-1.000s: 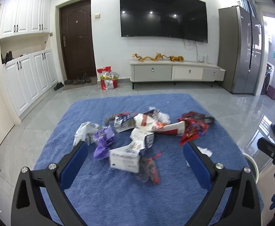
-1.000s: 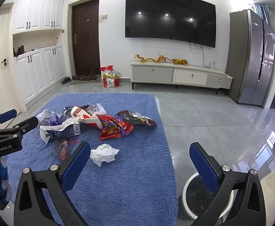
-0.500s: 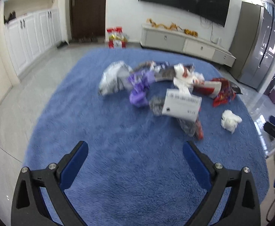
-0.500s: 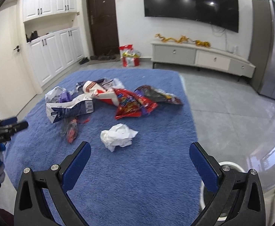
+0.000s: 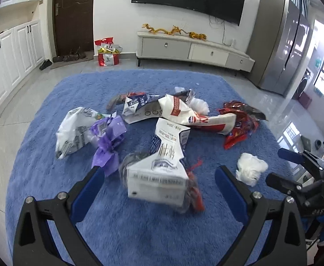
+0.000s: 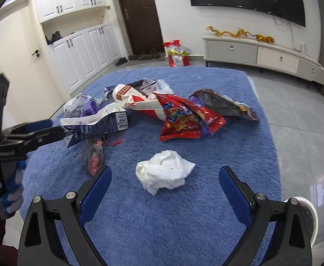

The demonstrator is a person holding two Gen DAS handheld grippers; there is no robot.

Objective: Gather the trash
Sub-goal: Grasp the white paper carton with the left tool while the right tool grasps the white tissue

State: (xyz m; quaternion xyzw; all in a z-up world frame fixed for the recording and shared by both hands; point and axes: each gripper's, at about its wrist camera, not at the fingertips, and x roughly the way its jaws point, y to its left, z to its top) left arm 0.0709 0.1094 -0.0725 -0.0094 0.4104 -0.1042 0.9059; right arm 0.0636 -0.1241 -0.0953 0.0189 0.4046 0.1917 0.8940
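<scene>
Shown above the shaggy blue rug (image 6: 184, 221), the right gripper (image 6: 165, 182), jaws closing around but not yet touching the crumpled white tissue (image 6: 164, 175), may snag pile, while the left gripper (image 5: 157, 181) spreads before the flattened white-and-blue carton (image 5: 159, 175).

Blue shaggy rug (image 6: 184, 221), white crumpled tissue (image 6: 164, 171), red printed snack bag (image 6: 184, 119), purple wrapper (image 5: 108, 139), white-and-navy carton (image 5: 159, 173), dark brown door (image 6: 137, 13), white cabinets (image 6: 82, 48)
</scene>
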